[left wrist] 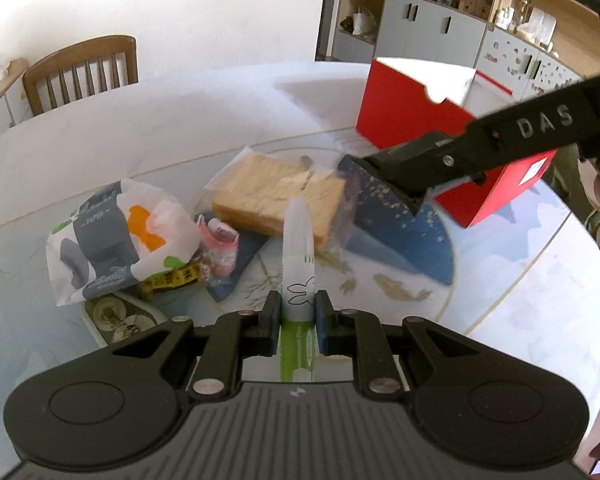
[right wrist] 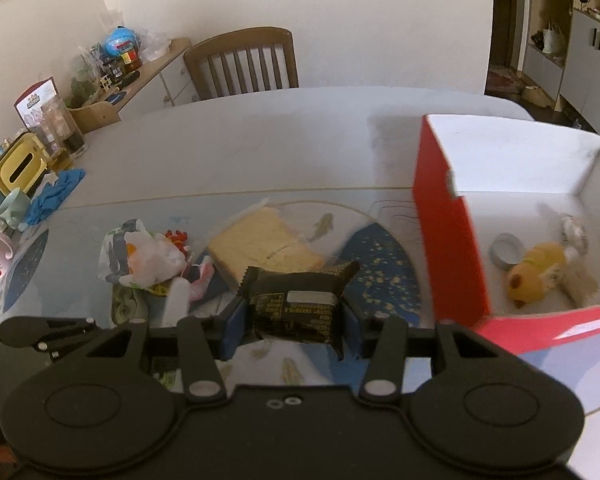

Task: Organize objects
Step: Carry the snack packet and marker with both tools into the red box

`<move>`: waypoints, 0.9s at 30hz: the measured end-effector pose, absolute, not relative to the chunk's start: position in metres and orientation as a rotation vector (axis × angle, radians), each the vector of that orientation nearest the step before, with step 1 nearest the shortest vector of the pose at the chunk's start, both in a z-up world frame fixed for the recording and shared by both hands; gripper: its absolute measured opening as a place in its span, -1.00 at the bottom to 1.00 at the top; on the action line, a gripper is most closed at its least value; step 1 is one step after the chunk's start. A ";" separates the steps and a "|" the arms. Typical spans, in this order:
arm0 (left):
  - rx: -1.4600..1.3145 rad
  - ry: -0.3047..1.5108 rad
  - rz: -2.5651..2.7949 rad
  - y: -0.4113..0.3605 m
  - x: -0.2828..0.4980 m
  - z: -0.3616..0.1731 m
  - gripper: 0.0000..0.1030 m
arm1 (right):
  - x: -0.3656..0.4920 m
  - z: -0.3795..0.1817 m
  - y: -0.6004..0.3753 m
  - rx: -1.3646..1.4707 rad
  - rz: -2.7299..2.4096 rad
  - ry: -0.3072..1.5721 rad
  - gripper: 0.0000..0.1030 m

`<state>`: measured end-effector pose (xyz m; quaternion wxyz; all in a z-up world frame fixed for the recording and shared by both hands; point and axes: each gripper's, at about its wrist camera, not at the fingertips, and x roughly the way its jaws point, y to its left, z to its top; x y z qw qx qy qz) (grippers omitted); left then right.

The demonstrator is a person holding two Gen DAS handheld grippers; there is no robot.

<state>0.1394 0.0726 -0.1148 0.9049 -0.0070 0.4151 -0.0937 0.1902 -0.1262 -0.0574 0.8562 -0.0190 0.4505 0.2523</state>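
Observation:
My left gripper (left wrist: 298, 312) is shut on a white and green marker pen (left wrist: 298, 256) with a rabbit drawing, held above the table. My right gripper (right wrist: 292, 316) is shut on a black snack packet (right wrist: 296, 304), lifted off the table left of the red box (right wrist: 444, 240). In the left wrist view the right gripper's arm (left wrist: 460, 152) crosses in front of the red box (left wrist: 400, 112). Inside the box lie a yellow plush toy (right wrist: 540, 272) and a small round lid (right wrist: 506, 250). A wrapped slab of bread (left wrist: 276, 192) lies on the table mat.
A tissue pack (left wrist: 112, 240) and small snack wrappers (left wrist: 220, 248) lie left of the bread. A wooden chair (right wrist: 244, 64) stands at the far edge. Mugs, a blue glove (right wrist: 52, 196) and a yellow holder (right wrist: 20, 164) crowd the table's left side.

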 end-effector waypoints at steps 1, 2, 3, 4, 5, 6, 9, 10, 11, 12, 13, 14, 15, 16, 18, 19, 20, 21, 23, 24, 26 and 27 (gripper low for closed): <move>-0.021 0.857 -0.192 0.070 0.139 -0.111 -0.68 | 0.189 -0.055 -0.130 -0.042 0.529 0.947 -0.04; -0.027 0.856 -0.191 0.068 0.139 -0.109 -0.68 | 0.188 -0.053 -0.135 -0.044 0.528 0.948 -0.04; -0.034 0.855 -0.190 0.066 0.139 -0.107 -0.68 | 0.188 -0.051 -0.139 -0.046 0.527 0.948 -0.04; -0.042 0.855 -0.189 0.064 0.139 -0.104 -0.68 | 0.188 -0.048 -0.143 -0.047 0.528 0.947 -0.04; -0.049 0.855 -0.191 0.061 0.139 -0.101 -0.68 | 0.187 -0.046 -0.147 -0.047 0.533 0.945 -0.04; -0.055 0.855 -0.193 0.059 0.140 -0.098 -0.68 | 0.187 -0.044 -0.152 -0.047 0.536 0.942 -0.04; -0.077 0.871 -0.190 0.050 0.144 -0.090 -0.68 | 0.188 -0.039 -0.165 -0.044 0.534 0.935 -0.04; -0.089 0.874 -0.193 0.046 0.146 -0.086 -0.68 | 0.189 -0.037 -0.170 -0.042 0.533 0.934 -0.04; -0.095 0.875 -0.195 0.043 0.147 -0.084 -0.68 | 0.189 -0.036 -0.176 -0.039 0.533 0.931 -0.04; -0.097 0.875 -0.197 0.038 0.148 -0.080 -0.68 | 0.190 -0.035 -0.180 -0.038 0.533 0.928 -0.04; -0.095 0.873 -0.199 0.034 0.150 -0.078 -0.68 | 0.191 -0.034 -0.185 -0.035 0.535 0.927 -0.04; -0.092 0.870 -0.202 0.029 0.151 -0.075 -0.68 | 0.193 -0.033 -0.191 -0.025 0.538 0.927 -0.04; -0.088 0.866 -0.206 0.024 0.153 -0.072 -0.68 | 0.195 -0.032 -0.198 -0.015 0.539 0.928 -0.04; -0.082 0.861 -0.209 0.019 0.154 -0.069 -0.68 | 0.197 -0.032 -0.204 -0.008 0.539 0.928 -0.04; -0.072 0.853 -0.215 0.010 0.157 -0.063 -0.68 | 0.201 -0.032 -0.215 -0.002 0.534 0.921 -0.04; -0.067 0.848 -0.219 0.005 0.160 -0.059 -0.68 | 0.202 -0.032 -0.220 0.002 0.532 0.919 -0.04; -0.060 0.840 -0.222 0.000 0.163 -0.056 -0.68 | 0.205 -0.032 -0.227 0.008 0.530 0.916 -0.04; -0.055 0.834 -0.226 -0.004 0.165 -0.053 -0.68 | 0.207 -0.032 -0.233 0.013 0.527 0.914 -0.04; -0.045 0.823 -0.237 -0.016 0.172 -0.046 -0.68 | 0.212 -0.031 -0.244 0.020 0.518 0.908 -0.04; -0.040 0.817 -0.241 -0.021 0.175 -0.043 -0.68 | 0.215 -0.032 -0.250 0.024 0.513 0.907 -0.04; -0.032 0.807 -0.252 -0.032 0.182 -0.037 -0.68 | 0.219 -0.033 -0.261 0.034 0.504 0.906 -0.04; -0.029 0.804 -0.258 -0.038 0.187 -0.035 -0.68 | 0.223 -0.034 -0.268 0.040 0.499 0.904 -0.04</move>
